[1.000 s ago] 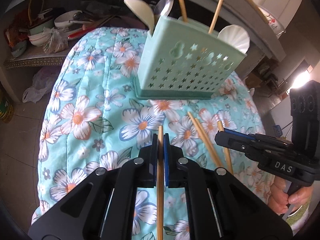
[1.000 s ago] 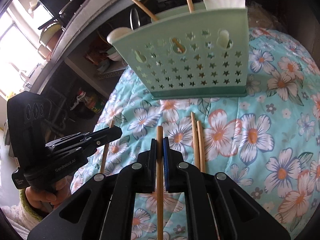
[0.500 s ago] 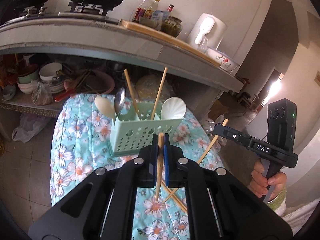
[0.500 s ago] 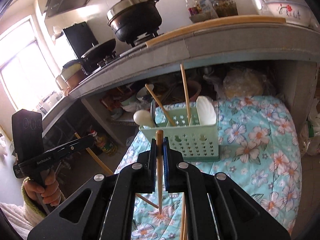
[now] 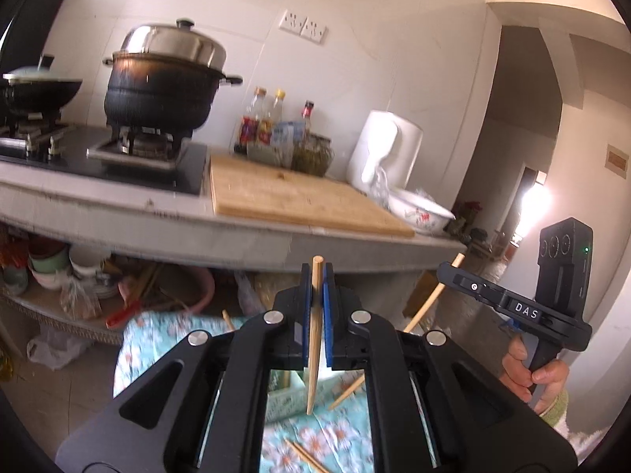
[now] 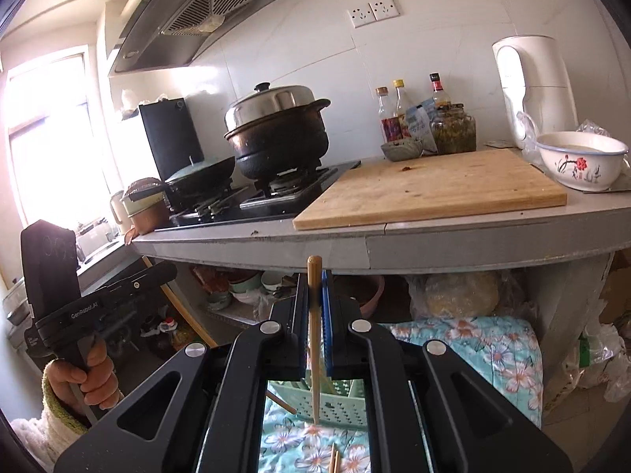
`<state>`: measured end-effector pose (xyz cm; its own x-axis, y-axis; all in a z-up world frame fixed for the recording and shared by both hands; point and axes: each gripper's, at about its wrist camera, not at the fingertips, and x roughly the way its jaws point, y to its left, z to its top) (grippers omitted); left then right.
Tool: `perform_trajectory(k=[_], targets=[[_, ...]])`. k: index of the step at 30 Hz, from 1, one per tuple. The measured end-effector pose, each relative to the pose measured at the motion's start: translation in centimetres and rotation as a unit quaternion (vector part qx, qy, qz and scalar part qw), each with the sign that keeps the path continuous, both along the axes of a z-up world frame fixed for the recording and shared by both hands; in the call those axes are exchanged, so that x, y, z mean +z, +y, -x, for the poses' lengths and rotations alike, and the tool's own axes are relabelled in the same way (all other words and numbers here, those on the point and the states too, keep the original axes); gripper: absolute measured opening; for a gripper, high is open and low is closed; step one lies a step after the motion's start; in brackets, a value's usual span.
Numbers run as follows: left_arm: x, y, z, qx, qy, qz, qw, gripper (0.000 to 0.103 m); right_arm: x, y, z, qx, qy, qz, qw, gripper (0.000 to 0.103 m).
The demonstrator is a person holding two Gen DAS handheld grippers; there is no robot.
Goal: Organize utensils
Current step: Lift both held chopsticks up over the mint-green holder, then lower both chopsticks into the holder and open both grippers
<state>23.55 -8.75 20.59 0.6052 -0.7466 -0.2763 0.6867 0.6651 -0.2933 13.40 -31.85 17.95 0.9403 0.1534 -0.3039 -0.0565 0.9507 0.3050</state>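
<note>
Left wrist view: left gripper (image 5: 315, 276) and right gripper (image 6: 315, 280) each pinch a chopstick (image 5: 314, 339) (tips down) above the green utensil basket (image 6: 327, 406)

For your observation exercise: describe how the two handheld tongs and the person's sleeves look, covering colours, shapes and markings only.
Both tongs are matte black with blue pads and silver round bolts. The left tongs carry white "GenRobot.AI" lettering, the right tongs a white "DAS" label and a small green light. A fluffy white sleeve with a yellow-green cuff shows at each wrist.

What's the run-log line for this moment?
left gripper: shut on chopstick | right gripper: shut on chopstick | holder: below
</note>
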Motion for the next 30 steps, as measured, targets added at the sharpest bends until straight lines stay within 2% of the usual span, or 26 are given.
perform_trajectory(k=[4, 12, 21, 30], targets=[[0.6, -1.3, -1.6, 0.021, -0.02, -0.004, 0.9996, 0.005, 0.7, -0.7, -1.7, -0.009, -0.003, -0.002, 1.0, 0.006], [-2.3, -3.5, -5.6, 0.029, 0.002, -0.022, 0.9993, 0.005, -0.3, -1.6, -5.5, -0.017, 0.011, -0.001, 1.0, 0.006], [-5.7, -5.4, -8.6, 0.03, 0.031, -0.048, 0.9979, 0.005, -3.7, -2.5, -9.8, -0.006, 0.043, -0.012, 0.999, 0.006], [-8.0, -7.0, -10.0, 0.028, 0.058, -0.072, 0.9954, 0.005, -6.8, -3.2, -12.0, 0.009, 0.075, -0.024, 0.997, 0.007]])
